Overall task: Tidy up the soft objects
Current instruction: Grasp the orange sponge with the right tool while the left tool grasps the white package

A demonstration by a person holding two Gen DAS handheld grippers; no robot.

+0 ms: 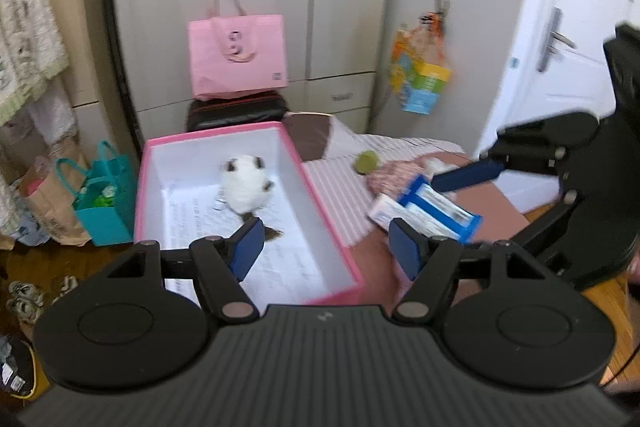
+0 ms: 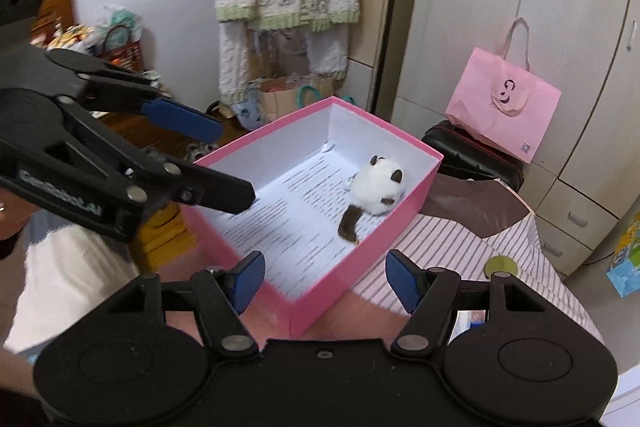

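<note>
White plush toy (image 2: 378, 187) lies inside the pink box (image 2: 372, 239), ahead of the right gripper (image 2: 325, 281), whose jaws are spread and empty. Left gripper (image 1: 326, 247), likewise spread with nothing between its jaws, could knock the box wall if lowered carelessly. Only the left view shows the green ball (image 1: 366, 161) and blue packet (image 1: 430, 209) ahead-right on the striped cloth (image 1: 332, 183).

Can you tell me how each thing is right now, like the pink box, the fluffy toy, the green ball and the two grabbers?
pink box: open, no lid on it.
fluffy toy: lying inside the box.
green ball: outside the box, on the striped cloth.
left gripper: open, holding nothing.
right gripper: open, holding nothing.
pink bag: standing upright.
</note>
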